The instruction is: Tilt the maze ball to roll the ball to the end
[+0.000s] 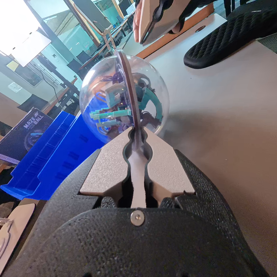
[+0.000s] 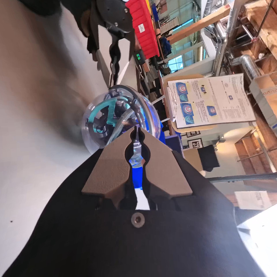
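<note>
Left fingers (image 1: pixel 131 134) and right fingers (image 2: pixel 141 134) clamp maze ball (image 1: pixel 124 96) rim | printed box (image 1: pixel 22 134) beside blue bin (image 1: pixel 49 157)

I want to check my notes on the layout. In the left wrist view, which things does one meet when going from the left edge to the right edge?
Dark box → blue bin → maze ball, gripped at its rim by the left gripper → black mesh chair seat.
</note>
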The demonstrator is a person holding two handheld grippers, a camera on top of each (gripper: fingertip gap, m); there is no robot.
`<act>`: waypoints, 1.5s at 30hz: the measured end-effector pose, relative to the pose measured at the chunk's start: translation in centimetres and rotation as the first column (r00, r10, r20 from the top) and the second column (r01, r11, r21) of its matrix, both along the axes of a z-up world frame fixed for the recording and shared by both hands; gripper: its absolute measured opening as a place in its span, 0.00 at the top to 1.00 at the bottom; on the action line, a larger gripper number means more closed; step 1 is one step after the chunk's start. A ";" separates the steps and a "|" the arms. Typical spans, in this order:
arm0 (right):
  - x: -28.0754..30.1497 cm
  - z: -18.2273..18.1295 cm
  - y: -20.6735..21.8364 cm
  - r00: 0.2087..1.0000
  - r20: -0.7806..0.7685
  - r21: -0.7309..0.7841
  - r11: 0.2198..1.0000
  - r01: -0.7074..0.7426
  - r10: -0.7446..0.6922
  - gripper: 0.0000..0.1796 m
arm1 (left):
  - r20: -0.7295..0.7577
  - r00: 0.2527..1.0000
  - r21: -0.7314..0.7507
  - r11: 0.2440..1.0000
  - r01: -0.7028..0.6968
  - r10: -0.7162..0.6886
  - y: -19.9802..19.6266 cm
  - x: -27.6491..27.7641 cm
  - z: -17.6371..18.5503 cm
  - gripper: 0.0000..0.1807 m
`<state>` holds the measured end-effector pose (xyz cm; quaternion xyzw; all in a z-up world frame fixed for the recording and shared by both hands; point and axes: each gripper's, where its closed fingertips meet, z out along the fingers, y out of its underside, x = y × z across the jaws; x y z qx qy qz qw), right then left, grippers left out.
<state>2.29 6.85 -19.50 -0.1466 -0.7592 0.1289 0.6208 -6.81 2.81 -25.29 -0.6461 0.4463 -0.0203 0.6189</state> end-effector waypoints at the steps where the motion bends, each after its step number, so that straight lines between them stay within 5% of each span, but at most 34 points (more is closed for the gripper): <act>1: 0.1 0.3 0.3 1.000 -0.002 -0.044 0.999 0.006 -0.006 0.98 | 0.002 1.000 -0.002 1.000 -0.002 0.002 0.1 -0.1 0.0 0.96; 11: 0.4 -2.1 5.3 0.991 0.132 -0.558 0.825 0.092 -0.021 0.74 | 0.027 0.999 -0.025 0.999 0.027 -0.026 -0.2 0.2 -0.1 0.96; 20: -0.9 -0.7 6.8 0.988 0.117 -0.726 0.688 0.017 0.099 0.78 | 0.082 0.997 -0.058 0.998 0.017 -0.012 0.2 -0.7 -0.2 0.96; 26: -1.5 -1.0 6.0 0.955 0.231 -0.684 0.729 0.022 0.187 0.86 | 0.031 0.999 -0.012 1.000 0.028 -0.027 -0.2 -0.1 0.0 0.96; 35: 0.1 -2.7 5.2 0.954 0.278 -0.452 0.892 0.027 0.112 0.95 | -0.001 0.998 0.056 0.996 0.066 -0.066 -1.1 0.9 1.0 0.96; 40: 0.9 -3.6 4.4 0.968 0.239 -0.320 0.947 0.002 0.079 0.96 | 0.086 0.993 0.037 0.996 0.077 -0.080 -0.9 0.4 1.2 0.79; 45: 1.1 -3.4 3.2 0.984 0.164 -0.143 0.989 -0.040 0.064 0.97 | 0.071 0.997 0.009 1.000 0.013 -0.014 0.6 -1.0 0.1 0.76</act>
